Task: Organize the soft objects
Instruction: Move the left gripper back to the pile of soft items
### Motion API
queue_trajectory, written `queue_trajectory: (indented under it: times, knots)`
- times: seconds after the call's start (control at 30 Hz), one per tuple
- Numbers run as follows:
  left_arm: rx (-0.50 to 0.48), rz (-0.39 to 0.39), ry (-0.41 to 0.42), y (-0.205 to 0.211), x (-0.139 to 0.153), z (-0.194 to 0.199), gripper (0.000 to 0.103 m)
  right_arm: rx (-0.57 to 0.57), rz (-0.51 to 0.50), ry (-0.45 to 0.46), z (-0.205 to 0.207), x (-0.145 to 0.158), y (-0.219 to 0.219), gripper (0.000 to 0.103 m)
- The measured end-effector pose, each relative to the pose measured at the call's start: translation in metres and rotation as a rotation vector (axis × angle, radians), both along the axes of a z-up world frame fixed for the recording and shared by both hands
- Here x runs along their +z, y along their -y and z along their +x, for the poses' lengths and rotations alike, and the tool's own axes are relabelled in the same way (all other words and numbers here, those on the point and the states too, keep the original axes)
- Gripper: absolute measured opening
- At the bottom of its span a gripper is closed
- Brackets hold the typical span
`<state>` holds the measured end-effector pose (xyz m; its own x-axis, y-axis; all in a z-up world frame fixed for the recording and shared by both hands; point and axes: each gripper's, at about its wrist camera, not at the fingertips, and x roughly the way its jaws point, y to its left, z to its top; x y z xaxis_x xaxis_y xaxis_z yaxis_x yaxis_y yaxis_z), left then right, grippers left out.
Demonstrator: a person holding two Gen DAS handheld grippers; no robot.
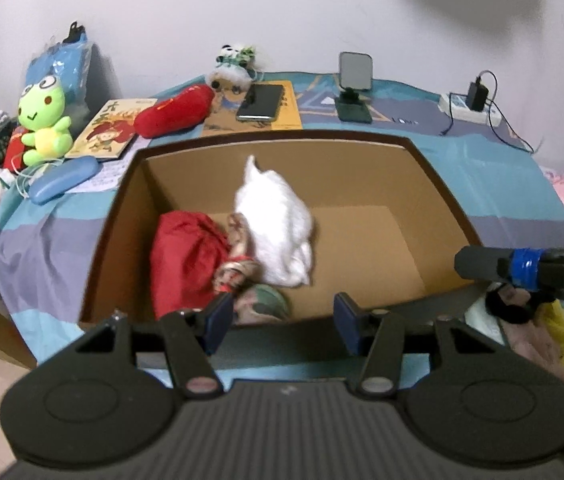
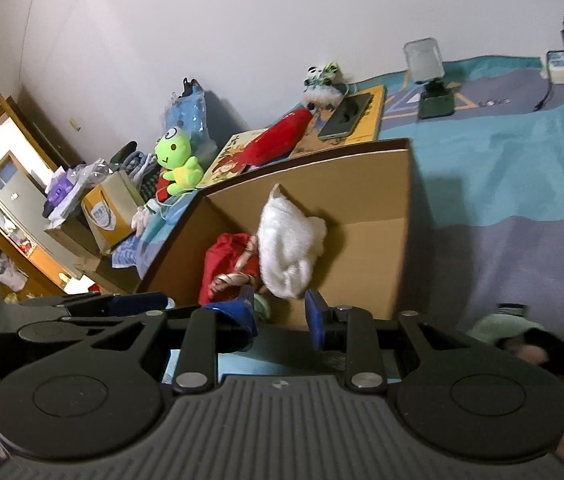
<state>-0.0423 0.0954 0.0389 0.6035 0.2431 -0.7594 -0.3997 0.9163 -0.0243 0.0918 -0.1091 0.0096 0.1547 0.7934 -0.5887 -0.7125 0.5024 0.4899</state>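
Note:
An open cardboard box [image 1: 434,200] stands on the bed. Inside lie a red cloth [image 1: 185,256], a white fluffy item [image 1: 273,224] that looks blurred, and a patterned bundle [image 1: 237,272]. My left gripper [image 1: 282,316] hovers over the box's near wall, open, with nothing between its fingers. My right gripper [image 2: 279,316] is also at the near wall, just in front of the white fluffy item [image 2: 290,248]; its pads stand a little apart with nothing between them. A pile of soft things [image 2: 538,344], mint, black and yellow, lies to its right on the bedspread.
Behind the box sit a green frog plush [image 1: 43,120], a red plush [image 1: 173,114], a panda plush [image 1: 233,64], a book [image 1: 113,128], a phone [image 1: 261,102], a phone stand [image 1: 356,88] and a power strip [image 1: 470,108]. A blue case [image 1: 61,180] lies left.

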Motion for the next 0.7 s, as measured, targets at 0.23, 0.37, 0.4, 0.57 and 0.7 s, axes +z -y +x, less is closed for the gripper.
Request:
queue_trajectory:
  times: [0.23, 0.37, 0.4, 0.57, 0.7]
  knots:
    - [-0.039, -0.007, -0.005, 0.047, -0.001, 0.002, 0.053, -0.038, -0.001, -0.030, 0.013, -0.003, 0.052, 0.010]
    - [-0.076, -0.037, -0.011, 0.076, -0.007, 0.006, 0.053, -0.086, -0.018, -0.051, 0.024, -0.007, 0.085, 0.010]
    - [-0.092, -0.049, -0.015, 0.083, -0.010, 0.007, 0.053, -0.097, -0.021, -0.058, 0.026, -0.009, 0.092, 0.010]
    - [-0.190, -0.124, -0.029, 0.120, -0.025, 0.016, 0.054, -0.146, -0.063, -0.081, 0.037, -0.018, 0.128, 0.010]
    - [-0.298, -0.172, -0.023, 0.150, -0.032, 0.023, 0.056, -0.168, -0.086, -0.122, 0.042, -0.028, 0.152, 0.010]
